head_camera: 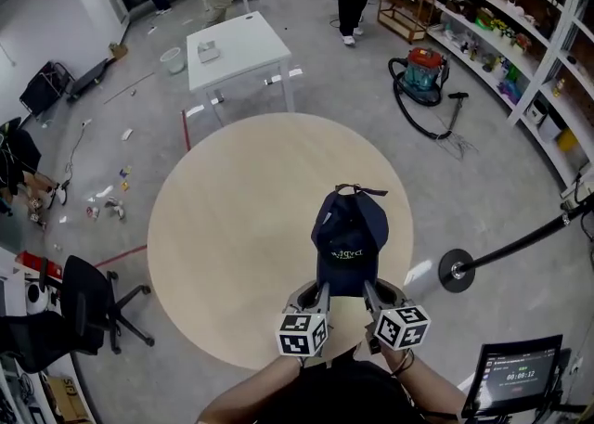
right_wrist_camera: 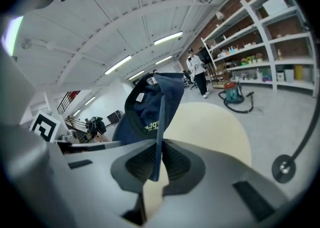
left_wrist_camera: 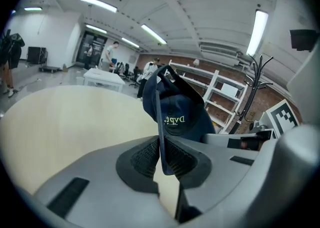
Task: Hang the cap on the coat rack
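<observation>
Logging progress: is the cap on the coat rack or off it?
Off it. The cap hangs over the table, its brim pinched by the left gripper and right gripper; the coat rack stands apart.

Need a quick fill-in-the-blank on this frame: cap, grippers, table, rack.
The left gripper and right gripper are both shut on the ___ of the cap.
The table below is ___ in shape.
The coat rack stands on the floor at the person's ___ side.
Missing words: brim; round; right.
</observation>
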Available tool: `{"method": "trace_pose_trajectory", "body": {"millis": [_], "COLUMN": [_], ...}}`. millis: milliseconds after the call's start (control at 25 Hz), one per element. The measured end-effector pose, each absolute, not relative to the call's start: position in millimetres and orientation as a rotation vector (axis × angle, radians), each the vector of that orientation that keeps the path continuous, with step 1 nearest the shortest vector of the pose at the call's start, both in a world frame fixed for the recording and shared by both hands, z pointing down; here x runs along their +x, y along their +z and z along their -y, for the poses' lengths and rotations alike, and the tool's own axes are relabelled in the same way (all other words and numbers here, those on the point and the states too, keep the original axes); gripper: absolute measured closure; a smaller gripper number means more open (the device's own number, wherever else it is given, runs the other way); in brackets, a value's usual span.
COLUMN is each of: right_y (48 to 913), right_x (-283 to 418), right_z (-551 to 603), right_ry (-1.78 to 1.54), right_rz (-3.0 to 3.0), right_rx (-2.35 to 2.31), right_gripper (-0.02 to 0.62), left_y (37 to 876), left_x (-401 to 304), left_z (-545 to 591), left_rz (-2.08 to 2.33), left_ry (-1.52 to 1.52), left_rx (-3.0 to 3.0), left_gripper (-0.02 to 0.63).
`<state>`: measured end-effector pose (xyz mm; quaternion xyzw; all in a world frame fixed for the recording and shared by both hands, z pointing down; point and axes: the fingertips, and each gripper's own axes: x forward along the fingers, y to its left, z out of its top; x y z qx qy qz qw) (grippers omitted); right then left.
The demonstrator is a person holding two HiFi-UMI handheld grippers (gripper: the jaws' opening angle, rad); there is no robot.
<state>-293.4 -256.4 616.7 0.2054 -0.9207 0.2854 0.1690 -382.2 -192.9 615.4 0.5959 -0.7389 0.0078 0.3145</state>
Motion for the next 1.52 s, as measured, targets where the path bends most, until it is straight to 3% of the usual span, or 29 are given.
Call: {"method": "trace_pose_trajectory", "body": {"millis": [440, 1000, 1280, 1520], "right_y": [550.3, 563.7, 541.6, 530.5], "right_x": [-259.8, -196.8, -129.3, -132.2], "right_z": [255.9, 219.9, 230.6, 224.7], "right_ry": [0.802, 0.750, 0.719, 0.652], "right_rz": [2.705, 2.593, 2.610, 2.654], "right_rx": [0.800, 1.138, 1.242, 1.296], "right_gripper": [0.572, 0.574, 0.574, 0.574], "left_y": [549.0, 576.0, 552.0, 542.1], "left_x": [-355.3, -303.3, -236.9, -240.2], "left_z": [200.1, 188.3, 207.1, 205.6], "left_rz": [1.905, 1.595, 1.545, 1.549], "left_ry": [-0.119, -0.119, -0.065, -0.051], "left_rx": [1.786, 1.928, 2.045, 2.122], "left_gripper": [0.574, 0.574, 0.574, 0.574]}}
